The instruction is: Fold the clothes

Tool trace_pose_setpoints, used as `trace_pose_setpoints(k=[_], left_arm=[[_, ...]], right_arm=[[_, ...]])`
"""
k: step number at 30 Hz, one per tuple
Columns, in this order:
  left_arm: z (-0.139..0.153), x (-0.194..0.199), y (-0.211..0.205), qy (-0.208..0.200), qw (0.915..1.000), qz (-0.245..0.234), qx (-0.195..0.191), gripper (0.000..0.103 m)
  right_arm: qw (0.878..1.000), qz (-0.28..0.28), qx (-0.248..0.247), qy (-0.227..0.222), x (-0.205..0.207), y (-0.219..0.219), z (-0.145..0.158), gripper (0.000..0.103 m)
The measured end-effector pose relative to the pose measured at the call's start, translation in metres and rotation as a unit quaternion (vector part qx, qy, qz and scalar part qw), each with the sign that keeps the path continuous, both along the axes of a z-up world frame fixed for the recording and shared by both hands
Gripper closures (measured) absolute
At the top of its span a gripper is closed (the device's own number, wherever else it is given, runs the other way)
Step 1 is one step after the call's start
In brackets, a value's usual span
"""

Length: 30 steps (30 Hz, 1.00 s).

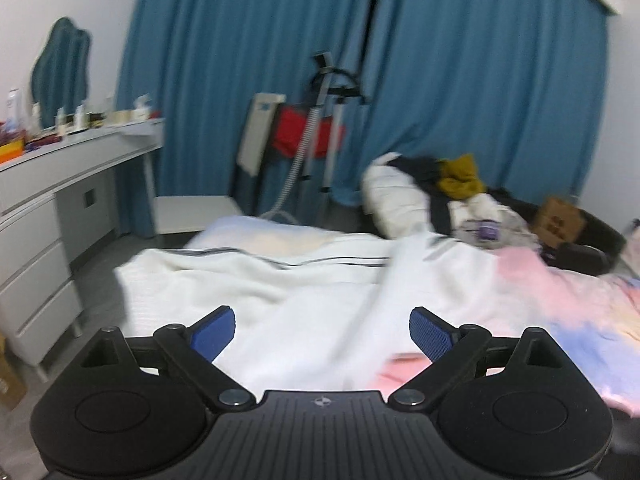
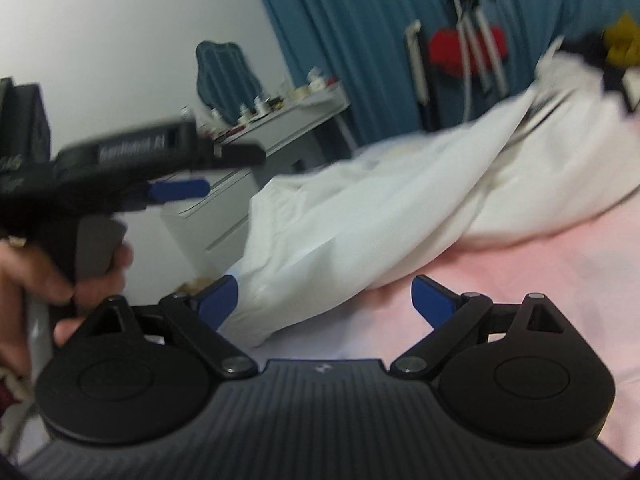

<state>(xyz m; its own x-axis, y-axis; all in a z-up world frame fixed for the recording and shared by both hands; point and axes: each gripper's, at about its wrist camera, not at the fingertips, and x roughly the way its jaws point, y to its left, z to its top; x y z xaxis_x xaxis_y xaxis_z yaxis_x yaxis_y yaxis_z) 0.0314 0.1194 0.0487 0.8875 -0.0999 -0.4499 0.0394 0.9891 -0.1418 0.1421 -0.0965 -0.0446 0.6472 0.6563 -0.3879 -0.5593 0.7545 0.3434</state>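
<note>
Both grippers, left gripper (image 1: 322,330) and right gripper (image 2: 325,298), hover with jaws apart; better pinch the white garment (image 1: 280,292) at its edge.

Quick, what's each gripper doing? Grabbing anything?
Left gripper: open, holding nothing, above the white garment.
Right gripper: open, holding nothing.

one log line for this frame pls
left hand-held gripper: open, empty | right hand-held gripper: open, empty | white cloth garment: unfolded on pink bedsheet
</note>
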Motion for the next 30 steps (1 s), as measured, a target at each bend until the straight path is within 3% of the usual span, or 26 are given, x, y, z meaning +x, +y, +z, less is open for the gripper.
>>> trace_pose_setpoints(k=[7,12,20,30], left_arm=[[-0.018,-0.008,-0.040,0.002,0.9997,-0.025,-0.003,0.007],[-0.034,-0.010,-0.062,0.003,0.9992,-0.040,-0.001,0.007],[-0.058,-0.011,-0.092,0.004,0.9981,-0.061,0.002,0.007],[-0.062,-0.008,-0.084,-0.001,0.9979,-0.064,0.005,0.007]], right_arm=[[0.991,-0.078,-0.069,-0.083,-0.013,-0.061,0.033,0.008],[0.985,-0.123,-0.066,-0.100,-0.013,-0.102,0.034,0.008],[0.984,-0.155,-0.049,-0.075,-0.005,-0.121,-0.006,0.008],[0.978,-0.184,-0.057,-0.076,-0.003,-0.122,-0.014,0.008]])
